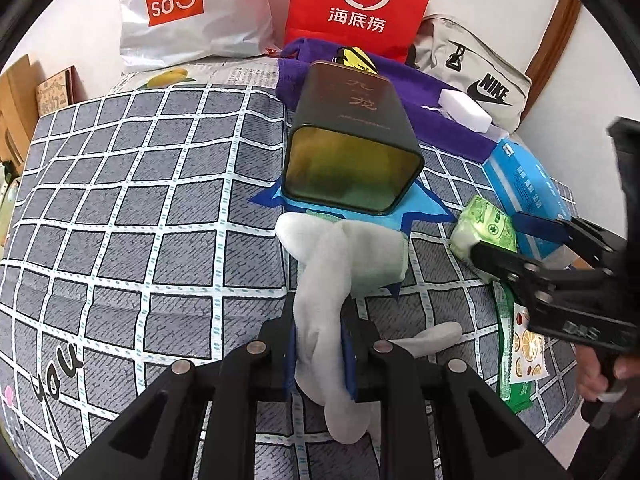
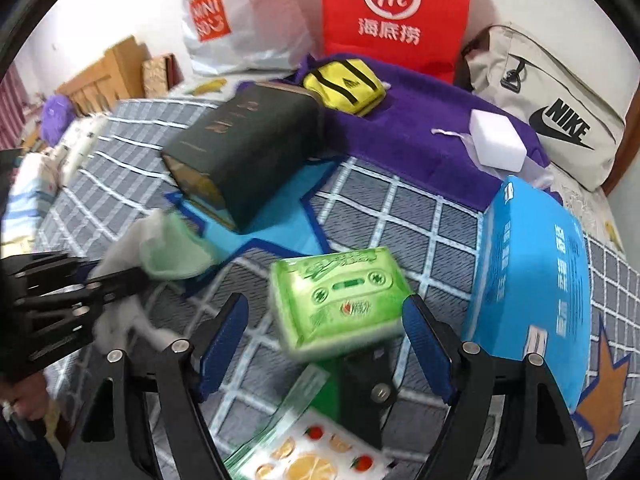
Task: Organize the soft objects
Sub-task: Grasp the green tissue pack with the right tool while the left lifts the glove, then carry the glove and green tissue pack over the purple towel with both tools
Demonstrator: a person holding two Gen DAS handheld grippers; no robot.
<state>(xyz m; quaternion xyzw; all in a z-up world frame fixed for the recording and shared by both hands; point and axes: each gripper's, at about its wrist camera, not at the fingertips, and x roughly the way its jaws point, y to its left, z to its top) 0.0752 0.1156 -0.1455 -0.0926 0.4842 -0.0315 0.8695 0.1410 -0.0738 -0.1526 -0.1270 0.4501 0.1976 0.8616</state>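
Checked bedspread (image 1: 140,208), left gripper (image 1: 320,354) pitched downward

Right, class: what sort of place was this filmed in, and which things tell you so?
Most likely a bedroom at home, with the work done on a bed: a grid-patterned bedsheet covers the surface, a wooden headboard stands at one end, and shopping bags such as the Miniso bag lean against the wall.

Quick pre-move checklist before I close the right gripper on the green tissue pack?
1. Left gripper clamped on white sock: ok.
2. Right gripper open: ok.
3. Green tissue pack between its fingers: ok.
4. Pads touching the pack: cannot tell, blurred.
5. Blue box clear of the right finger: cannot tell, close.
6. Snack packet out of the jaws: not ok, lies just beneath.
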